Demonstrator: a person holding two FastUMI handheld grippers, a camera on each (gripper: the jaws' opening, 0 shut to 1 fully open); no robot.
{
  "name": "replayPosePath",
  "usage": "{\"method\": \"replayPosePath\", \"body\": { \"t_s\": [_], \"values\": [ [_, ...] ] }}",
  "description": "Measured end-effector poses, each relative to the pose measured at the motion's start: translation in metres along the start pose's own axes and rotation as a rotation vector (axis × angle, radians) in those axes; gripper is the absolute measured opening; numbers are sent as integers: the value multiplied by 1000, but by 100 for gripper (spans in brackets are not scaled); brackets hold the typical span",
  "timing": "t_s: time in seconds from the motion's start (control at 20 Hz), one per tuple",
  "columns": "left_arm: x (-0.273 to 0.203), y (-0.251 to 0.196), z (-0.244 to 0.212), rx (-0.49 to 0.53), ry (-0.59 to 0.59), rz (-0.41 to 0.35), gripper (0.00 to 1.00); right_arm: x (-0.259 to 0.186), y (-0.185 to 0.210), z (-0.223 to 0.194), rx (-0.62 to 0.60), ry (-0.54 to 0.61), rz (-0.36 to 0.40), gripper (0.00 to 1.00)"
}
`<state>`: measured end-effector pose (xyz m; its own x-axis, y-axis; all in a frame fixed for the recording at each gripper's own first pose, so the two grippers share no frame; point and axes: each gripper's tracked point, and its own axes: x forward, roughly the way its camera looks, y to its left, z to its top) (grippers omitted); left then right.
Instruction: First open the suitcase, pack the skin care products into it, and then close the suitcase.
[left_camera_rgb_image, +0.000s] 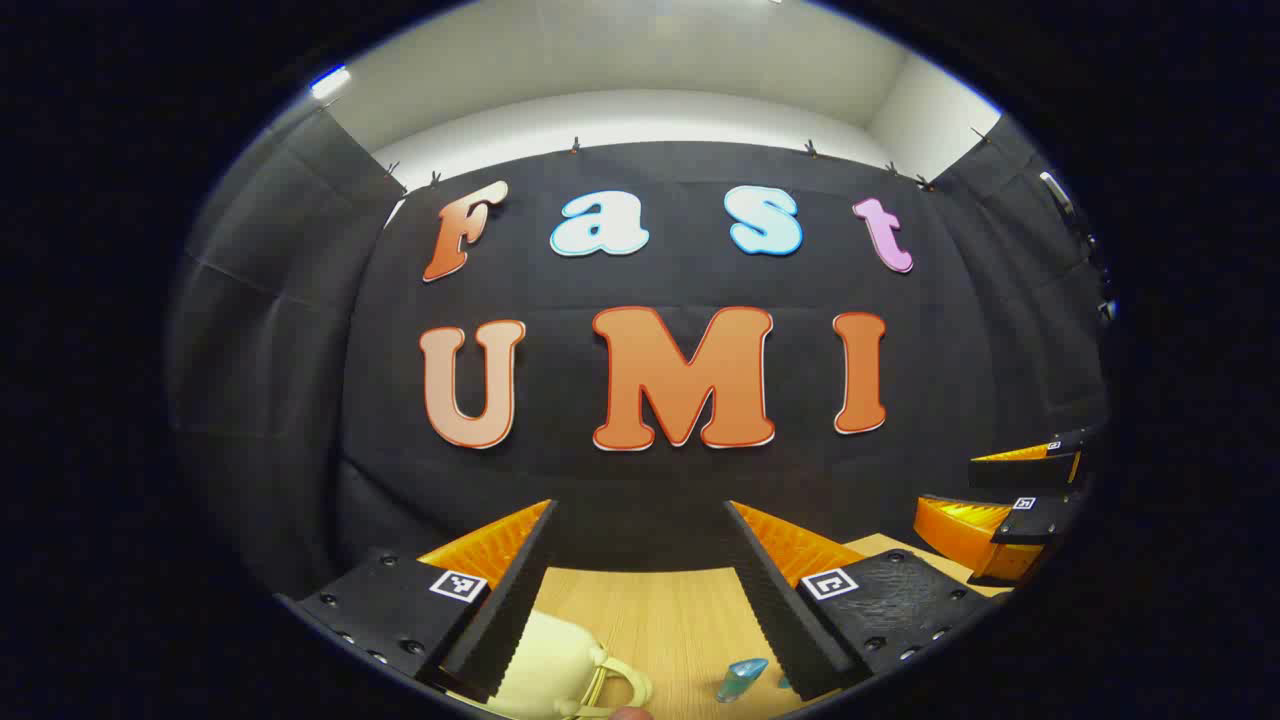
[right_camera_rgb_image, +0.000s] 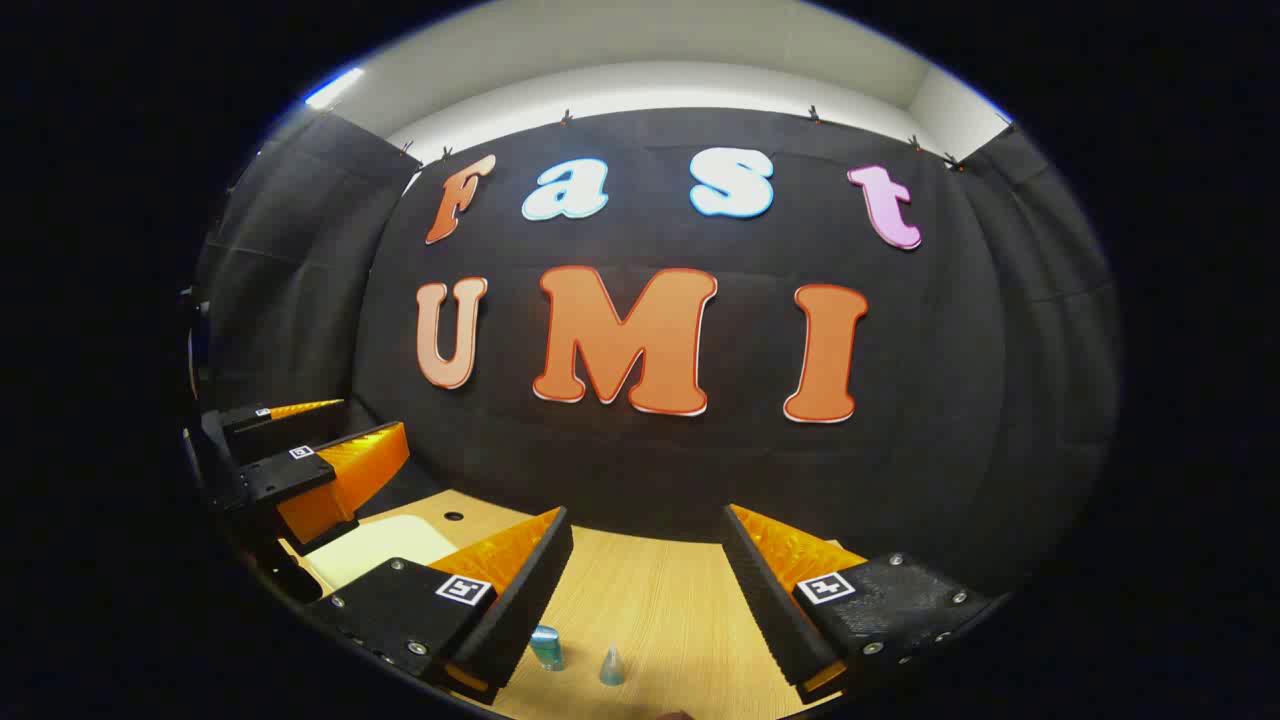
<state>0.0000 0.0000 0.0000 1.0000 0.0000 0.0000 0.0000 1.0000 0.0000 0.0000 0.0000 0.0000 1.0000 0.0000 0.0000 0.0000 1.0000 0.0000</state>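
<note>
- Left gripper view: the left claw (left_camera_rgb_image: 640, 560) hangs above the wooden tabletop (left_camera_rgb_image: 660, 610), its two fingers spread wide with nothing between them.
- Down at the bottom edge, partly under the left-hand finger, sits the suitcase (left_camera_rgb_image: 555, 660): small, pale cream-yellow, smooth and rounded, with a looped handle of the same colour facing the camera. It looks closed, though only its upper part can be seen.
- Just beside the right-hand finger lies a small translucent blue bottle (left_camera_rgb_image: 742, 678) of skin care product, tilted on the wood, well apart from the suitcase.
- Far off at the right edge, the right claw (left_camera_rgb_image: 1030, 500) comes into sight, raised above the tabletop.
- Right gripper view: the right claw (right_camera_rgb_image: 645, 560) is also wide apart and empty, held over bare wood (right_camera_rgb_image: 660, 590).
- Between its fingers, low in the picture, stand two small skin care items: a blue bottle (right_camera_rgb_image: 546, 646) close to the left-hand finger and a pale blue pointed cap or tube (right_camera_rgb_image: 612, 666) near it, not touching.
- At the left, the left claw (right_camera_rgb_image: 300, 450) hovers with fingers parted over the cream suitcase (right_camera_rgb_image: 375, 545), whose flat pale surface shows beneath it.
</note>
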Motion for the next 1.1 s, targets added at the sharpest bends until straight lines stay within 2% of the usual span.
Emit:
{"method": "replayPosePath", "body": {
  "t_s": [0.25, 0.55, 0.75, 0.95, 1.1],
  "values": [
    [0, -1, -15, 13, 51, 39, 98, 2, -10, -5, 15, -6, 16, 95],
    [1, -16, -23, 28, 66, 26, 98, 7, -4, -5, -18, -21, 47, 95],
    [3, -24, -49, 19, 126, -4, 98, 7, -2, -8, -26, -22, 53, 95],
    [8, -17, -60, 57, 150, -2, 98, 10, -2, -12, -30, -13, 55, 95],
    [8, -15, -89, 110, 209, -19, 98, 12, -10, -11, -52, -15, 48, 95]
  ]
}}
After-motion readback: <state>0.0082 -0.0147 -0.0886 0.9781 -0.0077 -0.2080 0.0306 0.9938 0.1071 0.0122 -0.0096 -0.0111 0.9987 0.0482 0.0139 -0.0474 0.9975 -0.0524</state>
